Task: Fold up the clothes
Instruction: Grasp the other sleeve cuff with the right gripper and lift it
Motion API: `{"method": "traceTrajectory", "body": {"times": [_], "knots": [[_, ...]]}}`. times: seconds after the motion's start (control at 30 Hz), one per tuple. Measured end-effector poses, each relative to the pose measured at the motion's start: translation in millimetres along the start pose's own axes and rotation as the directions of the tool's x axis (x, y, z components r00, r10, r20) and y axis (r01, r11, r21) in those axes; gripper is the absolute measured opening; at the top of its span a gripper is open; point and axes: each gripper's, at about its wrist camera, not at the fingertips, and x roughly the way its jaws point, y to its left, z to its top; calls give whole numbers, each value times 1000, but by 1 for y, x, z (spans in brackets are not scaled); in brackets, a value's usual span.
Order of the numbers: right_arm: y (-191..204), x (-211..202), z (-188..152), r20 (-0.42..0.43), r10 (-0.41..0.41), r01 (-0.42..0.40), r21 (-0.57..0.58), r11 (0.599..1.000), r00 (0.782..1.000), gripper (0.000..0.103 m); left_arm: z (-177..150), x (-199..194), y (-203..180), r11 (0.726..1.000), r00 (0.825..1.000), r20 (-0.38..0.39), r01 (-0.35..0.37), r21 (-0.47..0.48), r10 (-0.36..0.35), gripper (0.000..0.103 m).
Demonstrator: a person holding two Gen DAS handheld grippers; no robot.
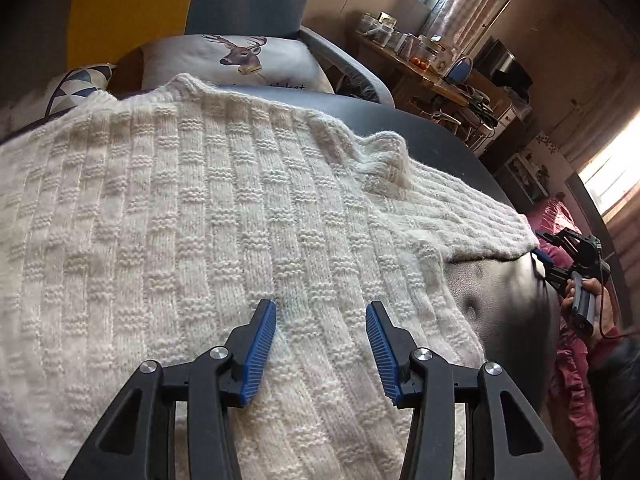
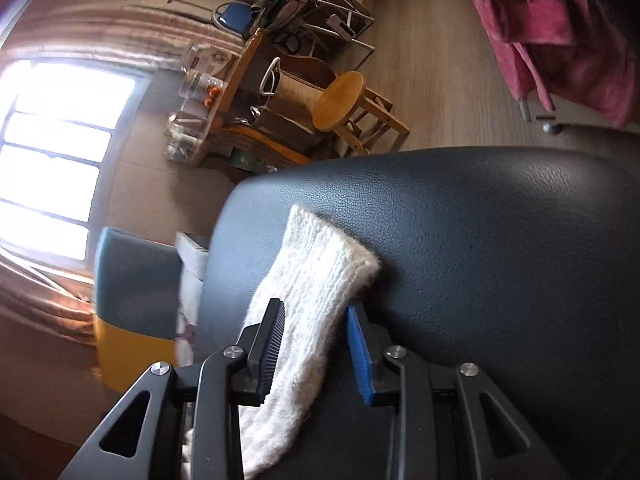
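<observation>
I judge the folding barely begun: the white sweater lies spread flat across the dark sofa seat, its body unfolded and one sleeve stretched out to the right. My left gripper hovers over the near part of the body with its jaws apart and nothing between them. My right gripper straddles the sleeve cuff, jaws apart and not yet clamped, so every fold is left to do.

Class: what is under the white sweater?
The sweater lies on a dark leather cushion, bare beside the sleeve. Whatever lies beneath the knit itself is covered.
</observation>
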Motion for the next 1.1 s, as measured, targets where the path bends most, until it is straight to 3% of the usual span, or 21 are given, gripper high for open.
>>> {"method": "traceTrajectory", "body": {"times": [0.1,0.2,0.4,0.5,0.6,0.8,1.0,1.03,1.1], "knots": [[12,6,1,4,-80,80,-83,993,997,8,-2,0,-1,1000,1000,-3,0,9,0,50],[22,9,-1,0,-94,93,-147,985,996,7,-2,-1,0,1000,1000,-8,3,-2,-3,51],[63,5,-27,-51,52,-65,-291,955,997,7,2,-5,4,998,999,-35,31,-59,-33,53],[94,4,-57,-118,122,-160,-397,904,985,7,7,-6,6,992,996,-55,60,-108,-66,53],[124,8,-98,-189,125,-205,-504,839,974,7,21,-9,2,977,987,-68,135,-164,-148,53],[140,28,-167,-272,47,-212,-617,758,961,7,63,1,-33,893,915,-109,344,-289,-387,56],[139,33,-208,-311,7,-223,-668,710,950,7,94,45,-69,848,873,-177,362,-387,-454,57],[139,35,-211,-313,5,-225,-671,706,950,7,97,55,-75,836,858,-193,372,-403,-475,57],[139,36,-217,-319,4,-231,-677,699,948,7,99,72,-81,829,853,-223,343,-443,-472,57]]}}
